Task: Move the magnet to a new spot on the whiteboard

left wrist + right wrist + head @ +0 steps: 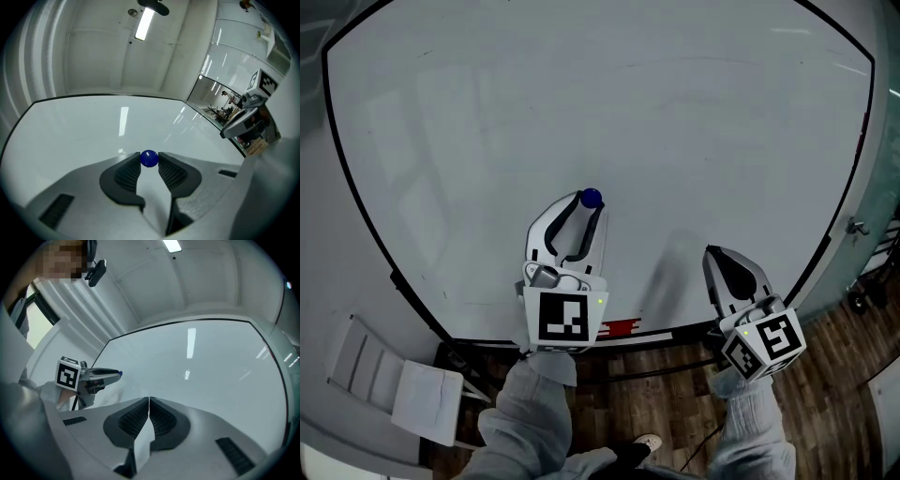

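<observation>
The left tool (pixel 588 202) pinches a small round blue magnet (pixel 592 198) between its jaw tips, at the tool's 12 o'clock. The magnet sits in front of the large black-framed whiteboard (pixel 581 94), just below the board's middle. At the magnet's 4 o'clock, well apart, the right tool (pixel 713 253) hovers with its jaws pressed together, empty.

Open whiteboard (pixel 609 103) surrounds the left tongs (pixel 587 204) above and sideways; the right tongs (pixel 713 253) stand well apart.
</observation>
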Demonstrator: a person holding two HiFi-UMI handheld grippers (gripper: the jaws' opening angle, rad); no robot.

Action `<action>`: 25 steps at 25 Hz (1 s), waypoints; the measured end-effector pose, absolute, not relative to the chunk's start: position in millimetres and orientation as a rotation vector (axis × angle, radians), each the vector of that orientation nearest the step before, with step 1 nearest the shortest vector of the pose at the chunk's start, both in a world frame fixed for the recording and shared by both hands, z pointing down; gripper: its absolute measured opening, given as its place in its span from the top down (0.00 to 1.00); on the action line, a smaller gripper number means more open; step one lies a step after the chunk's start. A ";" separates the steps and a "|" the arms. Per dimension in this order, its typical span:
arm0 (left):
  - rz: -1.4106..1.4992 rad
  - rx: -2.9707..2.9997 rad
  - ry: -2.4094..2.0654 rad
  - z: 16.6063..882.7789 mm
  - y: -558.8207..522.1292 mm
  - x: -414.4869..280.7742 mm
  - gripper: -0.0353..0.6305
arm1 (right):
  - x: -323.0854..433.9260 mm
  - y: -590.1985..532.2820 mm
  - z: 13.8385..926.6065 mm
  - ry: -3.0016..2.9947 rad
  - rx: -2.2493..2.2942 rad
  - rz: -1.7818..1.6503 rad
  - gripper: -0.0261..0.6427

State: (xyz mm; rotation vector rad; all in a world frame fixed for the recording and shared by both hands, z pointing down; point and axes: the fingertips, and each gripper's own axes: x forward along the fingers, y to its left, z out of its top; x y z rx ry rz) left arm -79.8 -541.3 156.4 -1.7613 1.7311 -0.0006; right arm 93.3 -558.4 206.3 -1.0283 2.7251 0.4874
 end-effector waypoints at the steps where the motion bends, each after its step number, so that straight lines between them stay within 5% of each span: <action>1: -0.005 -1.776 1.734 162.9 -539.8 -80.2 0.76 | 94.2 -554.9 211.6 2.729 -1.040 0.476 0.92; 25: -0.086 -1.997 1.655 251.6 -516.2 -58.3 0.76 | 126.9 -507.5 274.5 2.711 -1.252 0.273 0.92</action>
